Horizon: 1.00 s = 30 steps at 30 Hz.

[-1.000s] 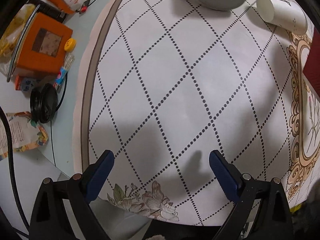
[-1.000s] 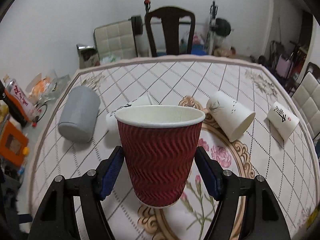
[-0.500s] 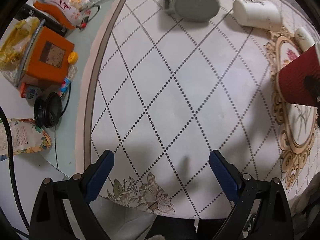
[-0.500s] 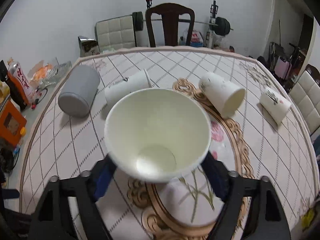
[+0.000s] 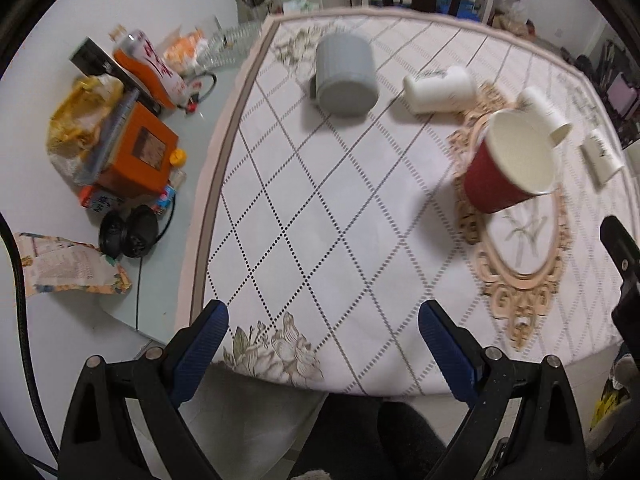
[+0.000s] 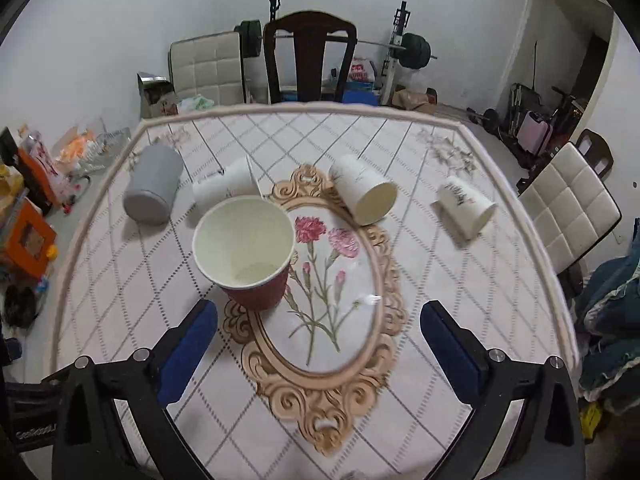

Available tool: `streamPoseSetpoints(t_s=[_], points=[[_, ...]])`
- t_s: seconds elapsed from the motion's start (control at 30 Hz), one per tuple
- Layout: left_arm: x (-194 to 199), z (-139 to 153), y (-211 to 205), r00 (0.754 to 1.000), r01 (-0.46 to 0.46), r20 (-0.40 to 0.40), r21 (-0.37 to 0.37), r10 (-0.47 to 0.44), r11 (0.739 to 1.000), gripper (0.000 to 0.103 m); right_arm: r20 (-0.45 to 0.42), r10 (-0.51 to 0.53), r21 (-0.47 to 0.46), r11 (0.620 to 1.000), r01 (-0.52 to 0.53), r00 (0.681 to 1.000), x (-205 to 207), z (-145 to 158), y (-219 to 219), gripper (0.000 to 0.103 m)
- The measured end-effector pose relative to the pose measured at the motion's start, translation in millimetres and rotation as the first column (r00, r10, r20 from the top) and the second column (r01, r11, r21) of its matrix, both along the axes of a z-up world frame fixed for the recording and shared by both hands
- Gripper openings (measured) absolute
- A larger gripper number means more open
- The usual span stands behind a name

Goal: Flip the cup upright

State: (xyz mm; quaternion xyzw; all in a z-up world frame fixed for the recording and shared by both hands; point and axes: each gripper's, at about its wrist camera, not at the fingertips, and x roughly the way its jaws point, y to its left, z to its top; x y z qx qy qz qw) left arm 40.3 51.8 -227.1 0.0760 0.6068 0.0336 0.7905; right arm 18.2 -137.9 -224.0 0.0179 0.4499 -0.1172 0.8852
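Observation:
A red ribbed paper cup (image 6: 250,256) with a white inside stands upright on the left rim of the oval floral medallion; it also shows in the left wrist view (image 5: 510,162). My right gripper (image 6: 318,338) is open and empty, drawn back from the cup, which sits ahead and left of its left finger. My left gripper (image 5: 322,338) is open and empty over the table's near edge, far from the cup. A grey cup (image 6: 152,190) and three white cups (image 6: 228,188) (image 6: 366,194) (image 6: 466,206) lie on their sides farther back.
The table (image 6: 460,280) has a diamond-patterned cloth. A side surface at the left holds an orange box (image 5: 136,156), headphones (image 5: 128,232), packets and a cable. Chairs stand behind (image 6: 310,60) and at the right (image 6: 572,208).
My right gripper has let go of the red cup, opened wide and pulled back and up; the cup now stands on the table. The left gripper has tilted up and back, still open.

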Motion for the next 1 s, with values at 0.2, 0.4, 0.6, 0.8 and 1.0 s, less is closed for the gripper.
streamPoseSetpoints(t_s=[0.2,0.4,0.6,0.8,1.0], points=[[-46.6,65.7,-18.2,0.991,0.011,0.133,-0.022,-0.008,1.000,0.097,0.017,-0.001,-0.006,1.000,0.001,1.000,-45.8,66.5,-15.1,0.103],[-91.0,123.1,-32.2,0.968,0.038,0.250,-0.035,-0.028,0.999,0.097,0.041,0.019,-0.018,1.000,-0.018,0.999,-94.4,125.9,-21.2,0.103],[-127.4,164.2,-37.0,0.943,0.053,0.330,-0.049,-0.034,0.997,0.097,0.077,0.029,-0.012,1.000,-0.028,0.997,-138.3,172.3,-26.3,0.103],[-150.9,188.7,-39.4,0.928,0.062,0.371,-0.060,-0.036,0.996,0.097,0.119,0.035,-0.011,0.999,-0.034,0.992,-168.9,209.1,-25.1,0.103],[-160.3,203.6,-33.3,0.920,0.046,0.392,-0.074,-0.014,0.996,0.097,0.153,0.041,-0.003,0.999,-0.041,0.987,-183.1,229.8,-26.4,0.103]])
